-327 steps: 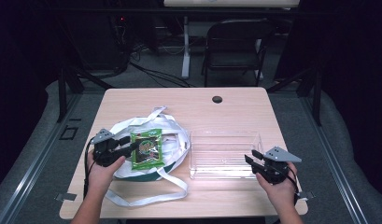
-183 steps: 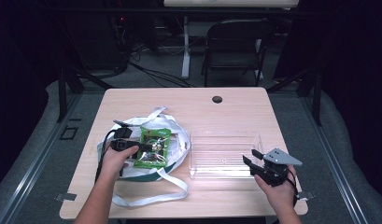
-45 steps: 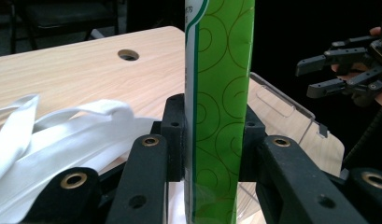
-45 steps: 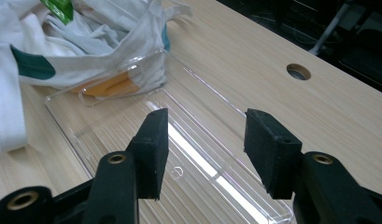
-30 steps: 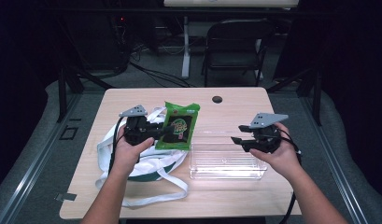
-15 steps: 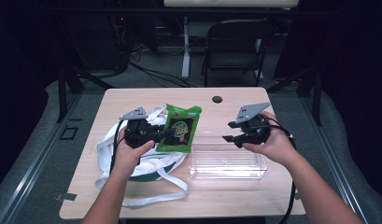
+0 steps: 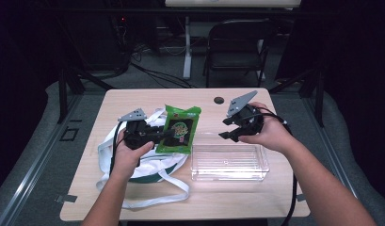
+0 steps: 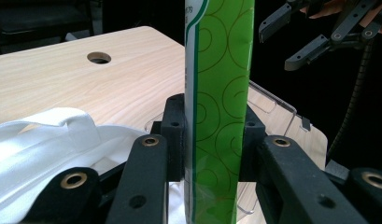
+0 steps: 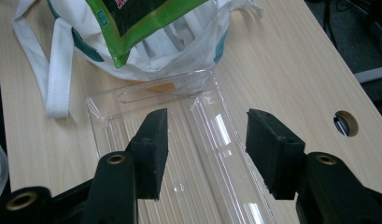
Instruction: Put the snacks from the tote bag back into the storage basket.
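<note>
High view shows the green snack packet lifted clear of the white tote bag on the wooden table, upright, just left of the clear plastic tray. The left gripper pinches the packet's edge, both pads pressed on the film, likely so its far side stays free. The right gripper hovers above the tray, jaws spread with nothing between them, probably ready to take that side.

A pale wood-grain table with a round cable hole was set on grey carpeted floor. A black folding chair was placed behind it; the surroundings were left dark.
</note>
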{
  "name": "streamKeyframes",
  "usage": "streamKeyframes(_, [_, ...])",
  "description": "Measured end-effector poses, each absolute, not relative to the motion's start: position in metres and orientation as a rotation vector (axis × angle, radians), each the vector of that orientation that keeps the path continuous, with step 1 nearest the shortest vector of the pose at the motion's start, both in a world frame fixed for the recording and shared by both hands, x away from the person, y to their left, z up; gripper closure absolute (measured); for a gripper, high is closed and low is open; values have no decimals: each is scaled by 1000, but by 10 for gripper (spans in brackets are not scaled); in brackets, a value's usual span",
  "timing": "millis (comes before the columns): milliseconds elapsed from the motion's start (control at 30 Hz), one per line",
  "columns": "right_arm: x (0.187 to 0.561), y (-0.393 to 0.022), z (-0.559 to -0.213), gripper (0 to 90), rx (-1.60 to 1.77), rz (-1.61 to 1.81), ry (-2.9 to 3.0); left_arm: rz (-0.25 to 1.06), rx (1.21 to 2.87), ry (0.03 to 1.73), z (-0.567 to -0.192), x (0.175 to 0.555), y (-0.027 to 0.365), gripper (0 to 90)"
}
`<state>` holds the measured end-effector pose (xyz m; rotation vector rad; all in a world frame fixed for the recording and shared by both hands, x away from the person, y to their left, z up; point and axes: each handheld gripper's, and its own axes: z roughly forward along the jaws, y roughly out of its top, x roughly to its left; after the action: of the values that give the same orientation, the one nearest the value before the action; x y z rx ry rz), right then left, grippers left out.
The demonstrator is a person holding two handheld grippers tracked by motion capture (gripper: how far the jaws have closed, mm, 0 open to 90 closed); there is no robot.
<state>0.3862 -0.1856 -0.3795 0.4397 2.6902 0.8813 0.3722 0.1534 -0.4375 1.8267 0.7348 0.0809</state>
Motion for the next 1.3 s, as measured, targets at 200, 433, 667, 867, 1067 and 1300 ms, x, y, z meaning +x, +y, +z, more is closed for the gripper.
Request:
streamKeyframes(200, [391,-181,-372,462,413,875,2709,77,1834,724,-439,372,150,716])
streamKeyframes(433, [401,-174,-361,418,364,829,2755,66,1833,705,-440,370,145,715])
streamKeyframes(667, [405,-167,-350,399,313,805,2764,50,1839,697,-441,371,142,716])
streamKeyframes(867, [407,-161,-344,398,295,796,2779,43,1841,686,-441,369,138,715])
streamKeyframes(1067, [409,-156,-338,393,279,783,2795,33,1844,678,-442,368,134,716])
streamKeyframes(1300, [408,-145,-336,391,233,781,2820,25,1857,646,-442,365,126,716])
